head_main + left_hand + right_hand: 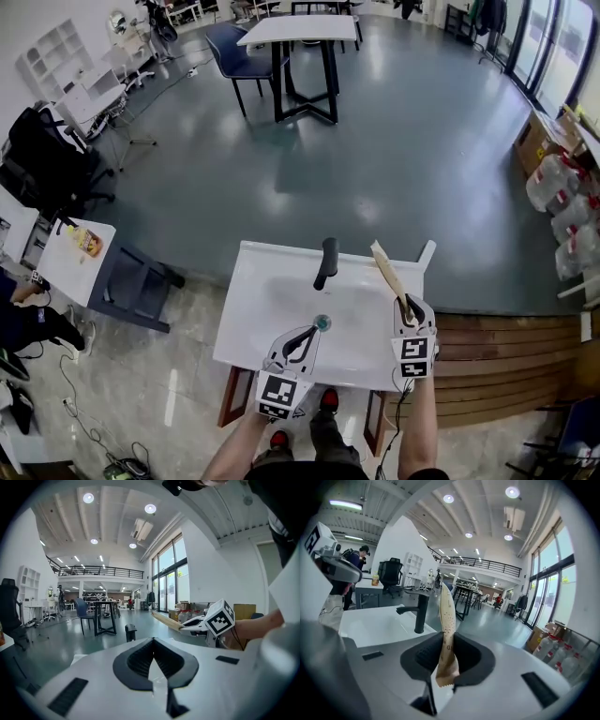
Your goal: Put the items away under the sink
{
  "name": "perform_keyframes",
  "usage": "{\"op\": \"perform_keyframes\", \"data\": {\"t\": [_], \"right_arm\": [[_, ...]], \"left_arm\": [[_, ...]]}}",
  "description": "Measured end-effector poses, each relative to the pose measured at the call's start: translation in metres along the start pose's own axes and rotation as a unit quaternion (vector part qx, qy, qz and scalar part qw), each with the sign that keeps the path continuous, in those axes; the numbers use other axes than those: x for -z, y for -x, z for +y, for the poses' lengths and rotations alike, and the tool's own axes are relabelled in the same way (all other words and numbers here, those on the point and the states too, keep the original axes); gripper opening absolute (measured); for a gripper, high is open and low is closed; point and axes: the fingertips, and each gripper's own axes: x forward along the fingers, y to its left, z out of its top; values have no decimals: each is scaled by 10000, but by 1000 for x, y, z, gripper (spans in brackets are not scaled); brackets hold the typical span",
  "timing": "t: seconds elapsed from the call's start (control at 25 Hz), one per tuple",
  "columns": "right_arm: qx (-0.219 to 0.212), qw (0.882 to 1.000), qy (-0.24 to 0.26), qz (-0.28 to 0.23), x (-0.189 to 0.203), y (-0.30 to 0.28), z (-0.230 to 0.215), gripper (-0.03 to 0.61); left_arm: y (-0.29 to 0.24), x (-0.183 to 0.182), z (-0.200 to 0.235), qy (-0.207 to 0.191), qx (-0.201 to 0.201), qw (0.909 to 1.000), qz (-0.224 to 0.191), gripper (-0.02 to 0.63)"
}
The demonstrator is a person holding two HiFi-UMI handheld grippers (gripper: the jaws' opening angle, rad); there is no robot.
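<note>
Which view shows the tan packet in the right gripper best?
The right gripper view: the tan packet stands close up, pinched between the right gripper's fingers, print visible. The head view shows the packet small, over the sink; the left gripper view, a distant sliver.

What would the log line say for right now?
left gripper: shut, empty | right gripper: shut on packet | both over sink | packet not yet stowed

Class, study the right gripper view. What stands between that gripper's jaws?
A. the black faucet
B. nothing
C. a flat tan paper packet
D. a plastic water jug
C: the right gripper is shut on the tan paper packet, which sticks up out of its jaws; the faucet stands apart, further back.
</note>
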Motion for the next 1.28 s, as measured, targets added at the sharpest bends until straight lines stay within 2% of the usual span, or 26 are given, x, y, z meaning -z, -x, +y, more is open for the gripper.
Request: {"op": "perform_keyframes", "data": {"t": [0.36,0.6,1.28], "right_arm": [[405,9968,-470,-503,-31,78,25,83],[474,9916,-900,-805,-50,120,46,83],[842,9866,-929,-1043,-70,230,141,83]], "left_arm": [[47,-13,-2,-134,93,9997,-204,6],[84,-24,-2,-222,124,9990,-380,6],[197,-21,8,-398,224,9963,-722,6]]}}
